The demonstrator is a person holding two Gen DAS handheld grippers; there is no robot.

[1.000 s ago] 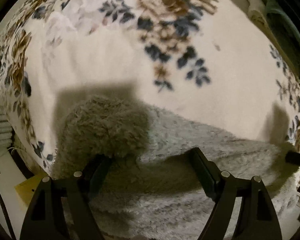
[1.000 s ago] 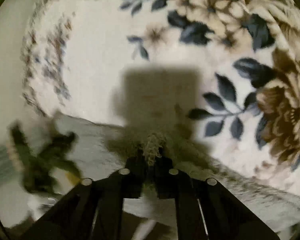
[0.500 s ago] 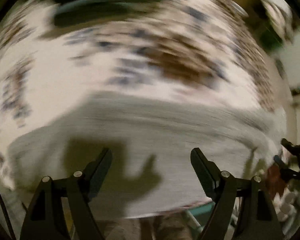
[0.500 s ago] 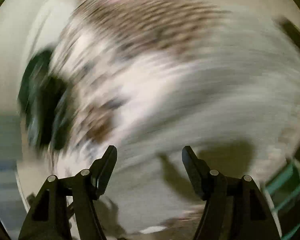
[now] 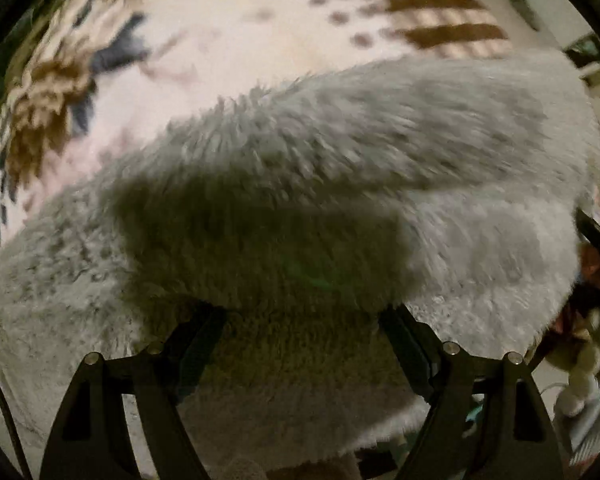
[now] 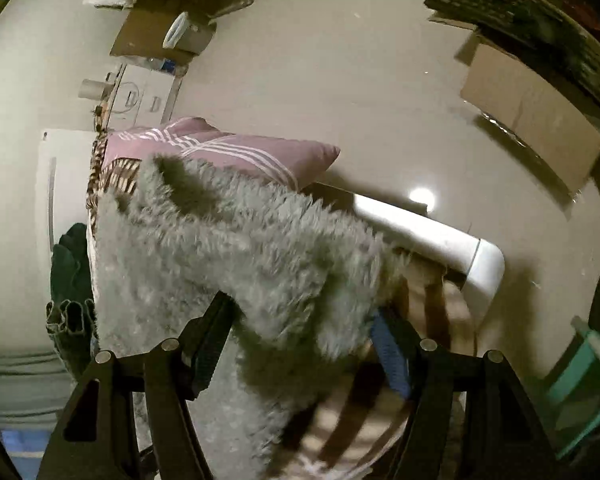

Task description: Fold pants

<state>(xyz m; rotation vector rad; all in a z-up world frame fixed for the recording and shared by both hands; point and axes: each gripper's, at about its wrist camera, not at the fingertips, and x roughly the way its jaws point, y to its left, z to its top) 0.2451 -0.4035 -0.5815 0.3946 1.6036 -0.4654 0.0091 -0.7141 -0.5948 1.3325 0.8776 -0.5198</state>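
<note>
Striped pillow [image 6: 220,150], cardboard box [image 6: 536,120]

I am in a bedroom at home. Under my tongs lies a cream floral blanket [image 5: 236,40] spread over a bed, whose white frame [image 6: 440,236] shows at one corner. A mauve striped pillow [image 6: 228,152] sits at its head. Cardboard boxes [image 6: 528,116] and a keyboard [image 6: 484,4] lie on the glossy floor [image 6: 340,60].

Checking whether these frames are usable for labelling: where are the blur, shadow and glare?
Left wrist view: floral blanket smeared by motion blur; a dark shadow covers the grey fluffy pants just ahead of the jaws. Right wrist view: sharper, pants fringe slightly blurred; a bright lamp reflection glares on the glossy floor; strong fisheye curvature in both.
</note>
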